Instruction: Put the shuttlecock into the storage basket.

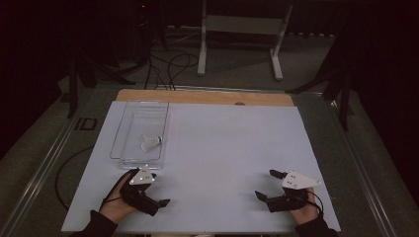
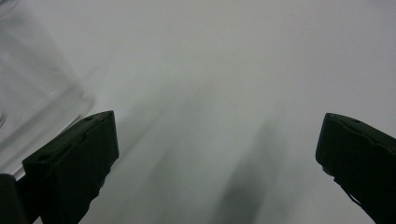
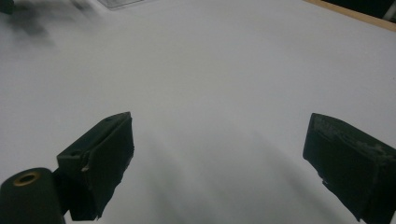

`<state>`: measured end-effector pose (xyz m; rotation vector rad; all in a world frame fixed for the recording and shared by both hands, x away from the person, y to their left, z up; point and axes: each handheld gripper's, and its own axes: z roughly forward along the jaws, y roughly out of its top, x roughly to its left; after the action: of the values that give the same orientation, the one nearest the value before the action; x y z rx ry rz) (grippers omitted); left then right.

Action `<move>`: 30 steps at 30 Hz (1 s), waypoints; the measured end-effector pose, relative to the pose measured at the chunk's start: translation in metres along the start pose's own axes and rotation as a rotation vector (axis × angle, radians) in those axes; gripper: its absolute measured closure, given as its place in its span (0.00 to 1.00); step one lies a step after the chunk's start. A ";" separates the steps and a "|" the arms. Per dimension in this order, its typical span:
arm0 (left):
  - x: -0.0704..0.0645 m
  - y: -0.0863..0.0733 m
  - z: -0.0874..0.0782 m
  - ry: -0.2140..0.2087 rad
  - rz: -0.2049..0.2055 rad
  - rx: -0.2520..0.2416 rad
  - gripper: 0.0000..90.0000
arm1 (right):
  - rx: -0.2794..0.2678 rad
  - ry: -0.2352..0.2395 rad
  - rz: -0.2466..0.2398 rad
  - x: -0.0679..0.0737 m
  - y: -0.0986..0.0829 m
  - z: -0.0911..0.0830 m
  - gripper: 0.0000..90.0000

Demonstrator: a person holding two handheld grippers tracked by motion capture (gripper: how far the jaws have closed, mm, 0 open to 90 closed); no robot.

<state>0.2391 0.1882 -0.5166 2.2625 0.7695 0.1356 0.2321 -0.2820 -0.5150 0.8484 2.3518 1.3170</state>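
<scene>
White feathered shuttlecock [image 1: 150,142] lies on its side inside the clear tray [image 1: 129,114], cork pointing right. Just before the tray, left gripper [image 1: 148,190] gapes; right gripper [image 1: 269,184] likewise, fingers empty.

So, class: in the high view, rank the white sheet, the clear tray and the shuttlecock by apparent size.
1. white sheet
2. clear tray
3. shuttlecock, lying inside the tray

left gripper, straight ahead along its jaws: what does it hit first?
Probably nothing: the left gripper, jaws open, faces bare white table sheet. The clear tray with the shuttlecock sits off to its left, likely outside that line, though depth is unclear.
</scene>
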 end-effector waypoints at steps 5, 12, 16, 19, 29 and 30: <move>0.000 -0.008 -0.005 0.041 -0.016 -0.021 0.00 | 0.001 0.000 0.000 0.000 0.000 0.000 0.10; -0.001 -0.015 -0.009 0.092 -0.037 -0.056 0.00 | 0.002 0.002 0.001 0.000 0.000 0.001 0.10; -0.004 -0.019 -0.005 0.115 -0.043 -0.061 0.00 | 0.001 0.002 0.001 0.000 0.000 0.000 0.10; -0.006 -0.019 -0.004 0.130 -0.044 -0.087 0.00 | 0.001 0.002 -0.001 0.000 0.000 0.000 0.10; -0.008 -0.024 0.001 0.182 -0.047 -0.131 0.00 | 0.006 0.006 -0.010 0.000 -0.001 0.001 0.10; -0.008 -0.024 0.002 0.178 -0.051 -0.128 0.00 | 0.006 0.005 -0.013 0.000 -0.001 0.001 0.10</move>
<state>0.2219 0.1957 -0.5332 2.1273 0.8844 0.3558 0.2325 -0.2814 -0.5161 0.8313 2.3618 1.3089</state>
